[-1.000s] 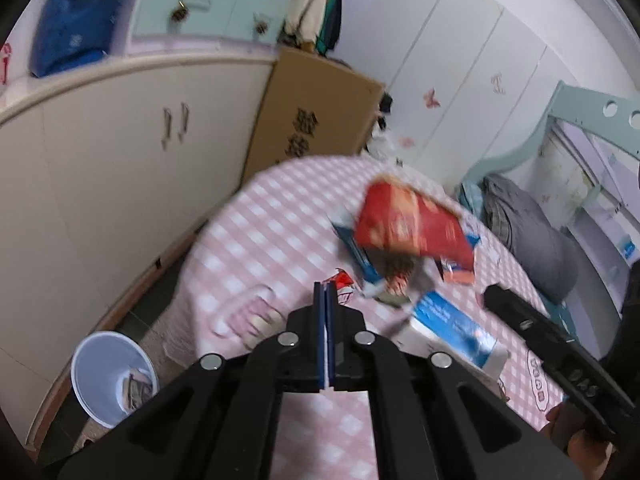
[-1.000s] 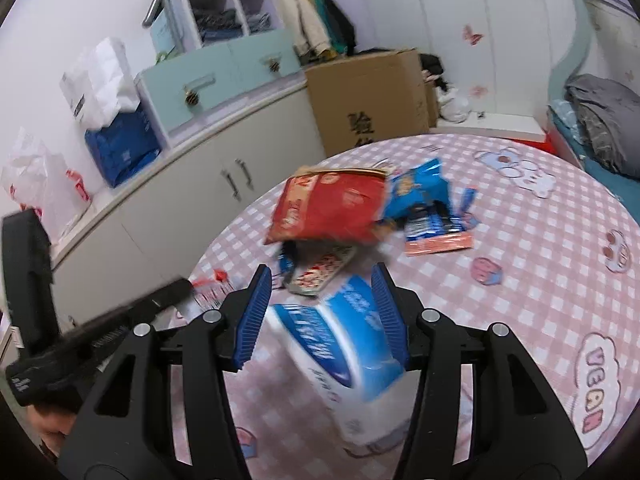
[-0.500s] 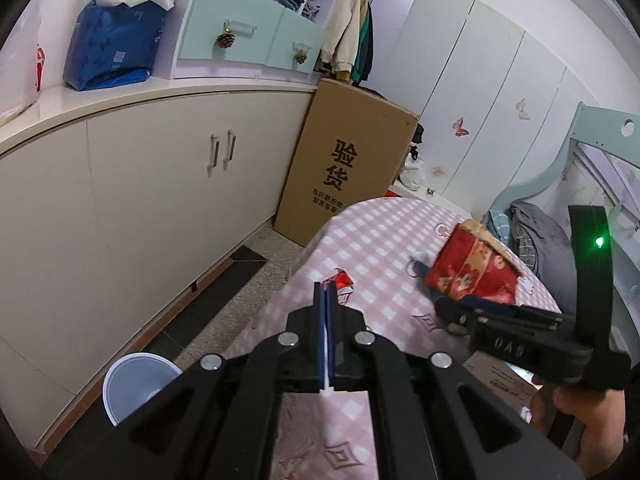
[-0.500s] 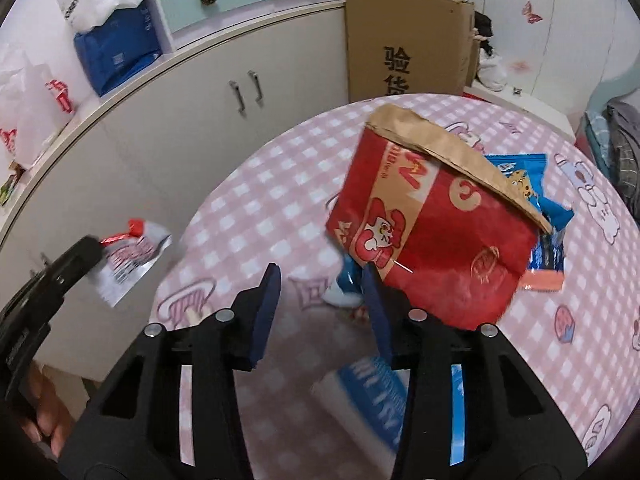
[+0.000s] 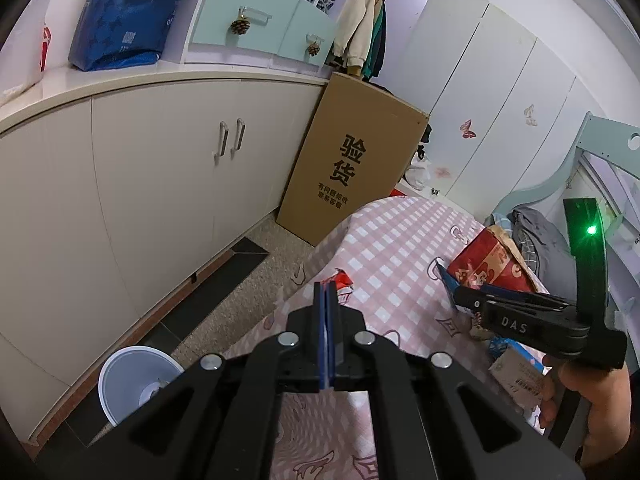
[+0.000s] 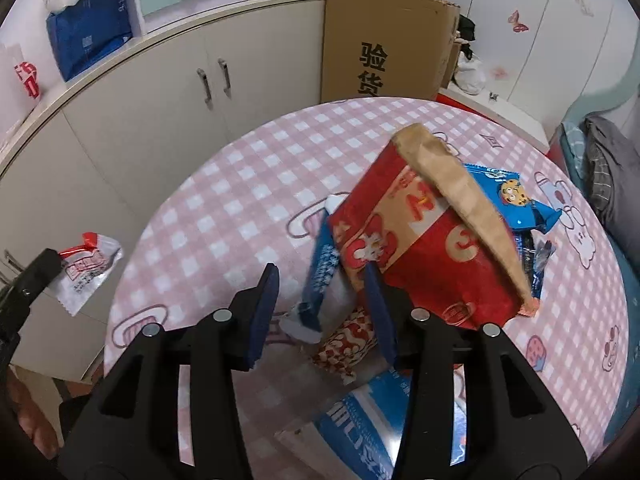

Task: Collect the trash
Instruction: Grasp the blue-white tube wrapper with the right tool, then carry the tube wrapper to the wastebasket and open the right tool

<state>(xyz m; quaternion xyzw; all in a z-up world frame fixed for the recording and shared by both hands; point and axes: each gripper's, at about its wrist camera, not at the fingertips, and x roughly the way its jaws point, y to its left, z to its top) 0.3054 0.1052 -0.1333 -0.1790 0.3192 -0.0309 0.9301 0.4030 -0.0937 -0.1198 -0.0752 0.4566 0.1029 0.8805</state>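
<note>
Left gripper point(image 5: 326, 300): jaws fully closed, pinching a small white-and-red wrapper point(image 6: 86, 270) by its edge. In the right wrist view the wrapper hangs off the table point(image 6: 224, 200) edge, over the floor side; in the left wrist view only its red tip shows past the pads.

Right gripper point(image 6: 320, 292): jaws partly open and closing. A blue-and-white packet point(image 6: 320, 280) stands between them, tilted, leaning against the red bag point(image 6: 424, 248). The right pad sits against the red bag's lower corner; the left pad is clear of the packet. No pinch visible.

Trash pile on the table: red bag with a tan folded top, a blue cookie wrapper point(image 6: 508, 200) behind it, a red-patterned wrapper point(image 6: 348, 344) under the packet, and a blue-and-white box point(image 6: 372, 420) nearest the camera. All overlapping or touching.

Table is round with a pink checked cloth with cartoon prints.

A white bin point(image 5: 136, 380) stands on the floor, left of the table and near the base of the cabinets point(image 5: 160, 184). Something lies in it, too small to tell what.

Room: cream cabinets along the wall, a blue bag point(image 5: 120, 28) on the counter, a tall cardboard box point(image 5: 352, 160) with Chinese print beside the cabinets, white wardrobe doors point(image 5: 480, 112) with butterfly stickers. A person's hand point(image 5: 592, 400) holds the right gripper's handle, green LED lit.
</note>
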